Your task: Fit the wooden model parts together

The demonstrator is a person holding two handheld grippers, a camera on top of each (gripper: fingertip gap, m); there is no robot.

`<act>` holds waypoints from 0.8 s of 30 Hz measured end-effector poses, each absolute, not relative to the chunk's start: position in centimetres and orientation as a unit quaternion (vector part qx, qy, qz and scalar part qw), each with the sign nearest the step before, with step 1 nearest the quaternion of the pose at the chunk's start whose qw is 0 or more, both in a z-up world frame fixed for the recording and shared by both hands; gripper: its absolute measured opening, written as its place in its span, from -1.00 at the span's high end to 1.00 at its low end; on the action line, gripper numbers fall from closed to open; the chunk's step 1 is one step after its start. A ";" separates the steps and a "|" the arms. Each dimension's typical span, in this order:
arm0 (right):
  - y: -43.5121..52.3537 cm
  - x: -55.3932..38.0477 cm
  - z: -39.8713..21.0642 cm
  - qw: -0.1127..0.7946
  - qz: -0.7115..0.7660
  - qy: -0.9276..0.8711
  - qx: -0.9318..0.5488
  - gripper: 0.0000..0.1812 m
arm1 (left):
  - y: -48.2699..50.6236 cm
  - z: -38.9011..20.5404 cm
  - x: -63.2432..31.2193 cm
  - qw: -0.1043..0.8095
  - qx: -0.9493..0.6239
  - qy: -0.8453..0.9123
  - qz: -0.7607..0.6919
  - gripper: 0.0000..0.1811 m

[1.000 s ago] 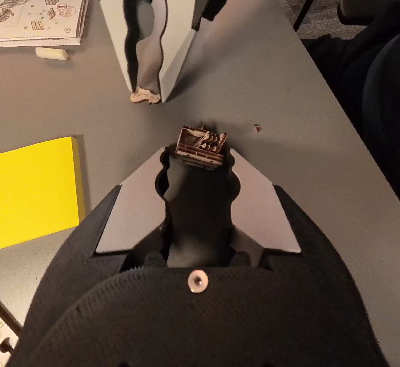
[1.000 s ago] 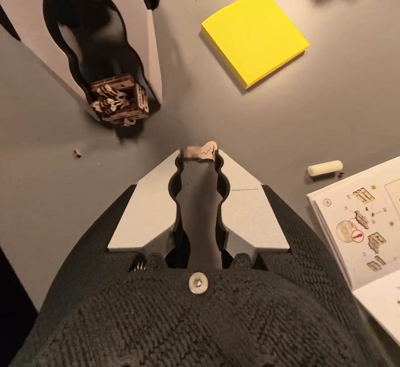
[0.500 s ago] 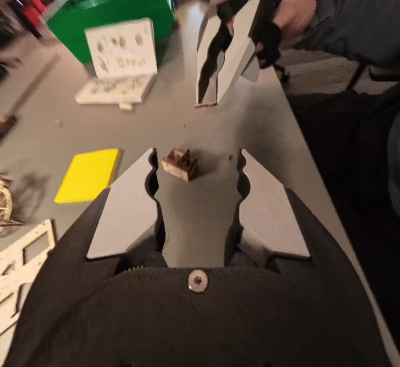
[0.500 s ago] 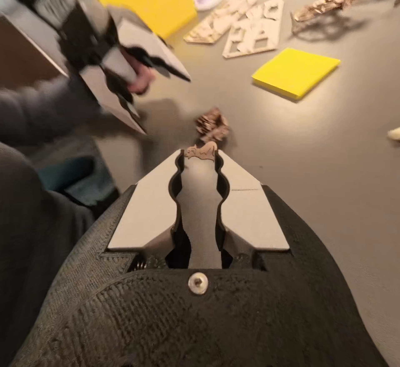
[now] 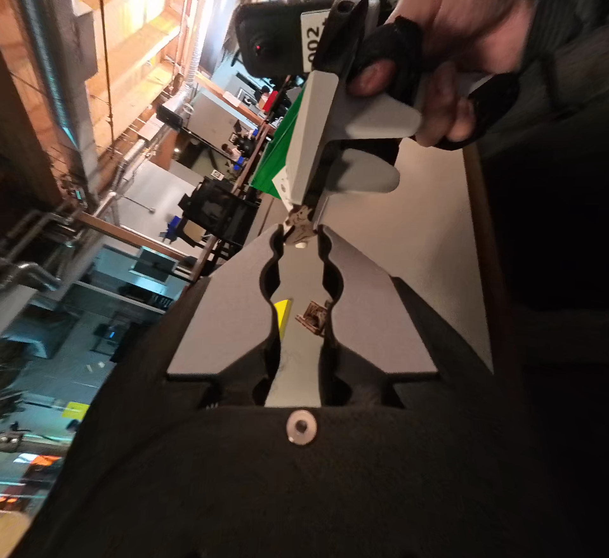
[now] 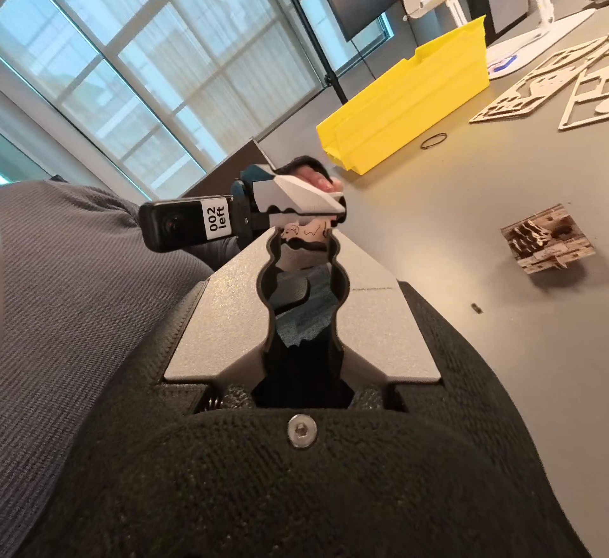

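Observation:
A small flat wooden piece (image 6: 304,232) is held up in the air between both grippers. My right gripper (image 6: 303,233) is shut on it at the fingertips. My left gripper (image 5: 301,233) faces the right one and has closed on the same piece (image 5: 298,227), with its fingertips against the piece's edges. In the right wrist view the left gripper's fingers (image 6: 296,198) sit above and below the piece. The half-built wooden block (image 6: 547,239) lies alone on the grey table (image 6: 461,199). It also shows between my left fingers (image 5: 313,316).
A yellow bin (image 6: 405,114), cut-out wooden sheets (image 6: 543,91) and a black ring (image 6: 433,140) lie farther back on the table. A yellow pad (image 5: 283,311) lies near the block. A person's hand (image 5: 461,31) and grey sleeve (image 6: 82,278) are close by. Left and right tips are no more than a few centimetres apart. Left tips and right tips are each some 15 centimetres from the half-built wooden block (image 6: 547,239).
Both grippers rose off the table and turned to face each other. My left gripper went from wide open to closed on the piece that my right gripper holds. The block stayed on the table.

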State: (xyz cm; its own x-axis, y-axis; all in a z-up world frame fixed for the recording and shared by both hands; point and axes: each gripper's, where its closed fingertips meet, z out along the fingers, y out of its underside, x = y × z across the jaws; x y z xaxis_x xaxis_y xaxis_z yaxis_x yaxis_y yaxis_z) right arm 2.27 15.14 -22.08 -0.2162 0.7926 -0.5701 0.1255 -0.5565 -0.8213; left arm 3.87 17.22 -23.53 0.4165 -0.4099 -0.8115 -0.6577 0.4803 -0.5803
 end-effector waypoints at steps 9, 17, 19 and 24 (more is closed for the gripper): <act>16.4 2.7 -22.3 0.378 0.575 -0.439 -0.578 0.72 | 18.6 -25.7 2.9 0.600 -0.621 0.500 0.067 0.81; 16.2 2.3 -24.6 0.423 0.445 -0.519 -0.595 0.91 | 18.9 -28.4 2.1 0.544 -0.686 0.480 0.052 0.81; 16.3 2.2 -25.2 0.426 0.421 -0.531 -0.600 0.91 | 19.0 -28.5 2.2 0.545 -0.686 0.479 0.050 0.81; 16.8 1.9 -25.9 0.427 0.393 -0.537 -0.612 0.89 | 19.1 -29.2 2.5 0.536 -0.688 0.487 0.052 0.81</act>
State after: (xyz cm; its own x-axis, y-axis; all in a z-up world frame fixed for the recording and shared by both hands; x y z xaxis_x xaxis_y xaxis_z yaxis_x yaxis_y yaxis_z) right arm 1.88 16.75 -25.90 0.1127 0.9934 -0.0231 0.3221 -0.0585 -0.9449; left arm 2.45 19.08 -29.17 0.5202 -0.6139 -0.5937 -0.7261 0.0481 -0.6859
